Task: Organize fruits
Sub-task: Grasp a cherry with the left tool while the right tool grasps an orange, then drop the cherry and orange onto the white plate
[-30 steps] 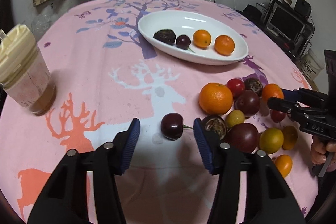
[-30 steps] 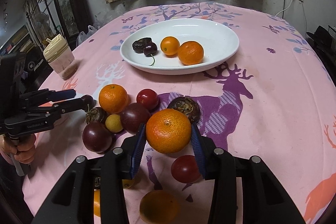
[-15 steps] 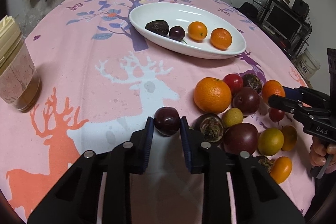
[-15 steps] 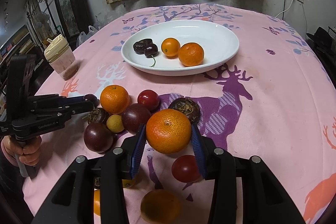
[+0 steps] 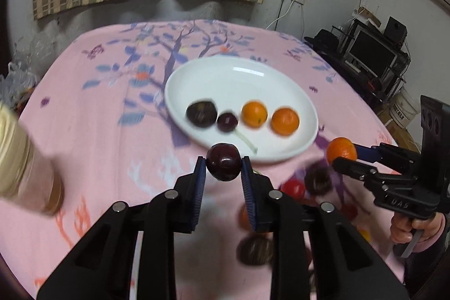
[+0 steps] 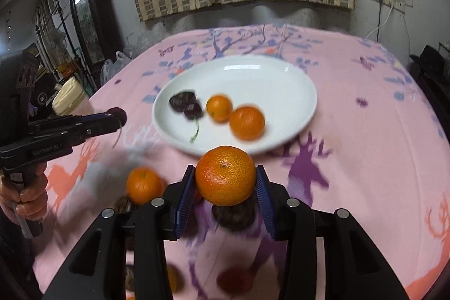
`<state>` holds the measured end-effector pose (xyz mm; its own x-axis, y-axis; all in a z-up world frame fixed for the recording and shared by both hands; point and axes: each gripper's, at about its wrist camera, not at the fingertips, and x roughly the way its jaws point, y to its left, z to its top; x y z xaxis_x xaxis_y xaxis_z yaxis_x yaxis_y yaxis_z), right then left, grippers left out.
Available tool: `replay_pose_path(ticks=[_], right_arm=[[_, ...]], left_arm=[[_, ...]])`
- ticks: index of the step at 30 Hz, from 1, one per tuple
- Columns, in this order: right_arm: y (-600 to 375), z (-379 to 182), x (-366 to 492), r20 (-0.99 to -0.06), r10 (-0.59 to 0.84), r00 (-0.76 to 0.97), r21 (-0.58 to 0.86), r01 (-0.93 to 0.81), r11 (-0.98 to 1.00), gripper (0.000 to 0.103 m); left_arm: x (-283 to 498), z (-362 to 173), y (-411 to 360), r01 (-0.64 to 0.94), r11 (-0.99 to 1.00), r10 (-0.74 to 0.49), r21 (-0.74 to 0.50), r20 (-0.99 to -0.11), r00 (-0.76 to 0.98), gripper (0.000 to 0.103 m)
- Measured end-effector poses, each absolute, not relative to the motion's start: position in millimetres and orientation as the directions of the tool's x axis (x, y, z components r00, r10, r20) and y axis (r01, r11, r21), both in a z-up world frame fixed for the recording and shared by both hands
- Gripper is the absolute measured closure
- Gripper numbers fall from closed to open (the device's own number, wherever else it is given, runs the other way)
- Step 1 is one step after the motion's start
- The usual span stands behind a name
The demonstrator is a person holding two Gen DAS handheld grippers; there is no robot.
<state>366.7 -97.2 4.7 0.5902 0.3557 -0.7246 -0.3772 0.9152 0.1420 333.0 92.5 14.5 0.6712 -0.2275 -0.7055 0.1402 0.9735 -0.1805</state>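
Note:
My left gripper [image 5: 223, 166] is shut on a dark red cherry [image 5: 223, 165] and holds it in the air just short of the white oval plate [image 5: 281, 80]. My right gripper [image 6: 225, 182] is shut on an orange mandarin [image 6: 225, 175], also lifted, near the plate's [image 6: 281, 75] front rim. The plate holds a dark wrinkled fruit [image 5: 201, 114], a cherry [image 5: 227, 122] and two oranges [image 5: 254, 114] [image 5: 285, 121]. Each gripper shows in the other's view: the right one [image 5: 341, 152] with its mandarin, the left one [image 6: 116, 114] with its cherry.
Loose fruits lie blurred on the pink deer-print cloth below the grippers: an orange [image 6: 144, 184], a red fruit [image 5: 292, 188], dark passion fruits [image 5: 255, 250]. A cream-lidded jar [image 5: 17, 159] stands at the left. The table edge drops off at the right near a TV stand.
My left gripper closed on the cherry, lifted it and moved toward the plate. My right gripper, holding the mandarin throughout, also rose and moved toward the plate.

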Motion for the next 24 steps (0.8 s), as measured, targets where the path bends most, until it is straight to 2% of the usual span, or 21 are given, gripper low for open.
replay_pose_path(ticks=[6, 13, 14, 15, 16, 20, 22, 24], right_arm=[[-82, 3, 430, -0.724, 0.305, 0.619, 0.108, -0.336, 0.936, 0.060], [-76, -5, 460, -0.737, 0.294, 0.608, 0.096, -0.336, 0.937, 0.059], [-75, -5, 459, -0.737, 0.292, 0.609, 0.094, -0.335, 0.938, 0.059], [-76, -4, 458, -0.737, 0.297, 0.607, 0.099, -0.337, 0.936, 0.055], [-76, -3, 455, -0.733, 0.306, 0.608, 0.106, -0.341, 0.934, 0.052], [-80, 13, 431, -0.701, 0.321, 0.636, 0.096, -0.362, 0.927, 0.050], [-82, 19, 417, -0.690, 0.337, 0.640, 0.107, -0.371, 0.923, 0.047], [-82, 19, 401, -0.694, 0.358, 0.625, 0.120, -0.390, 0.913, 0.046]], left_arm=[[409, 5, 71, 0.121, 0.974, -0.223, -0.191, -0.732, 0.643, 0.078], [441, -16, 62, 0.092, 0.985, -0.171, -0.145, -0.770, 0.615, 0.077], [441, -17, 62, 0.082, 0.987, -0.162, -0.141, -0.776, 0.610, 0.072], [440, -17, 63, 0.069, 0.988, -0.150, -0.136, -0.779, 0.609, 0.050], [437, -16, 65, 0.052, 0.990, -0.137, -0.134, -0.777, 0.615, 0.035], [409, 0, 76, 0.041, 0.986, -0.149, -0.161, -0.749, 0.645, 0.028], [392, 6, 82, 0.022, 0.986, -0.138, -0.165, -0.734, 0.665, 0.018], [371, 10, 90, -0.012, 0.988, -0.103, -0.153, -0.720, 0.686, 0.015]])
